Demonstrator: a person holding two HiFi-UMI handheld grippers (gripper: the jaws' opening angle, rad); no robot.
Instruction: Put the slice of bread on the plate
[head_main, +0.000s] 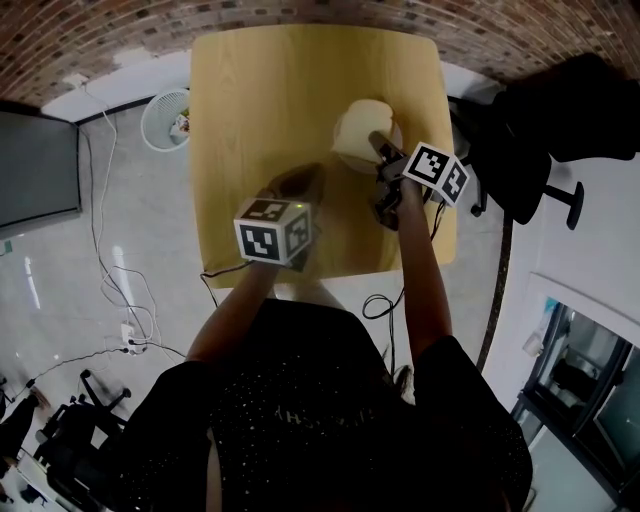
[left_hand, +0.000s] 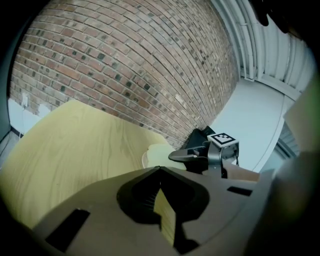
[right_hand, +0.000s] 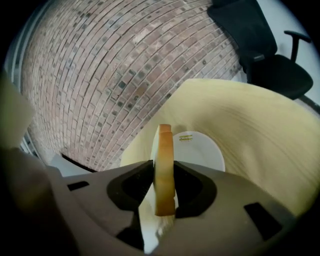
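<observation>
The right gripper (head_main: 381, 146) has its fingers (right_hand: 192, 190) closed on the slice of bread (right_hand: 164, 150), pinching it across its flat faces so it stands on edge, crust up. In the right gripper view the slice hangs in front of the white plate (right_hand: 205, 152), which sits on the far right part of the wooden table (right_hand: 260, 130). I cannot tell whether the bread is above the plate or just short of its near rim. The left gripper (left_hand: 160, 170) waits nearer, over bare table, its fingers closed on nothing.

The main risk, as I judge it, is the upright pose. Let go like this, the slice would land on its edge and could tip either way, perhaps over the rim and onto the table. Releasing before the slice is well over the middle of the plate would make that more likely. Lowering too steeply could also knock the fingers against the rim and push the plate, which nothing is holding. A hard squeeze may dent the soft bread.
</observation>
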